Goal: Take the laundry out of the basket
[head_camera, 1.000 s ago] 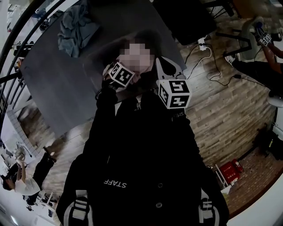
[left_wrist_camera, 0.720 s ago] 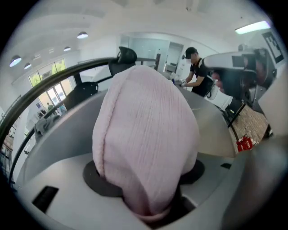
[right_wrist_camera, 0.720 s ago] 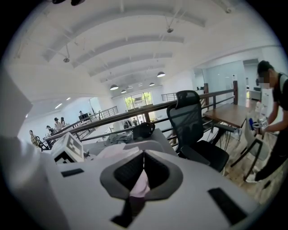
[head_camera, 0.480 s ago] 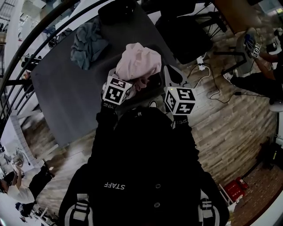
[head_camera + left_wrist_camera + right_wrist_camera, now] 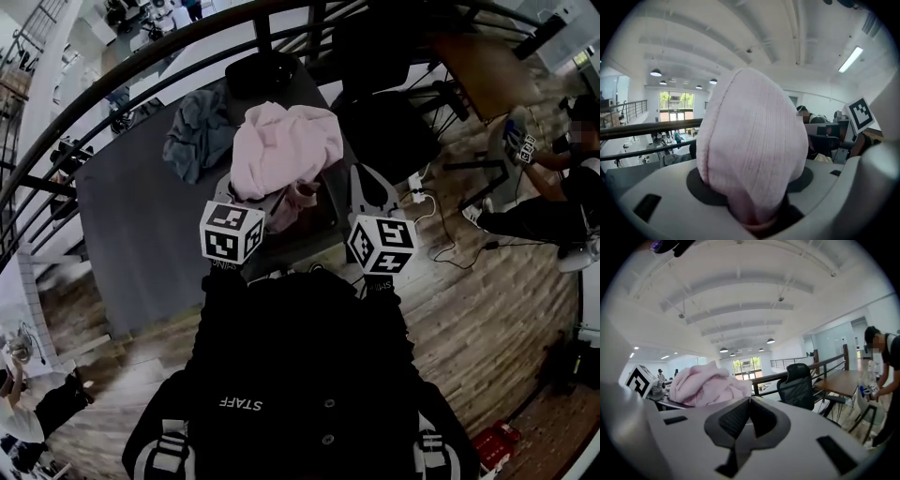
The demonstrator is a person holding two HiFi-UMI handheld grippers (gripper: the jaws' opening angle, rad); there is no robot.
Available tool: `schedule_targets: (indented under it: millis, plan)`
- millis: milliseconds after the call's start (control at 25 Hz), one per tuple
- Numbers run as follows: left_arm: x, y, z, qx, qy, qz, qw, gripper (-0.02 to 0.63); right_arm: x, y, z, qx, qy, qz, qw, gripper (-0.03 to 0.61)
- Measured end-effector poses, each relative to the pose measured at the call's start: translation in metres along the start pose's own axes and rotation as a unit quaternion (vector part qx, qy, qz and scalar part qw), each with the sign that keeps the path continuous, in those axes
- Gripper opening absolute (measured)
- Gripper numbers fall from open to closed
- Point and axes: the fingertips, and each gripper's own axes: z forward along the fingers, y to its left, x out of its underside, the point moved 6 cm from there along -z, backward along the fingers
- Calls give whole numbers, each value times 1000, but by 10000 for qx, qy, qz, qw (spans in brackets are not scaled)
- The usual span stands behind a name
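In the head view a pink garment (image 5: 281, 145) hangs bunched above a dark basket (image 5: 326, 214) on the grey table (image 5: 141, 234). My left gripper (image 5: 246, 202) is shut on the garment's lower edge. In the left gripper view the pink cloth (image 5: 752, 140) fills the space between the jaws of the left gripper (image 5: 754, 187). More pink cloth (image 5: 302, 195) lies in the basket. To the basket's right my right gripper (image 5: 370, 192) is shut with nothing in it; in its own view the right gripper (image 5: 749, 416) has its pads touching, and the pink garment (image 5: 705, 383) lies to the left.
A grey-blue garment (image 5: 197, 131) lies on the table's far part, with a black container (image 5: 262, 70) behind it. A black office chair (image 5: 389, 131) stands right of the table. A dark railing (image 5: 141, 56) curves behind. A person (image 5: 562, 178) and cables (image 5: 441, 234) are at the right.
The pink garment has come up higher above the basket with my left gripper shut on it. Both grippers have shifted a little lower in the head view, which now shows more of the room.
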Motion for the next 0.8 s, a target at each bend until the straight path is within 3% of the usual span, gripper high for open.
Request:
schedule_targets:
  millis: [320,600,800]
  plan:
    - [-39,1,-39,-395,-1109,-256,9927,305,-33,19,-13,-182,-497,-267,9982,15]
    - [-74,0,-72,-940,-2095,40,9733,305,-67,39,-18,-275,-1079,-590,9920,15]
    - [-85,-2,-89,-1184,-2425,95,9629,305,-83,56,-22,-329,-1348,-890,9863,15]
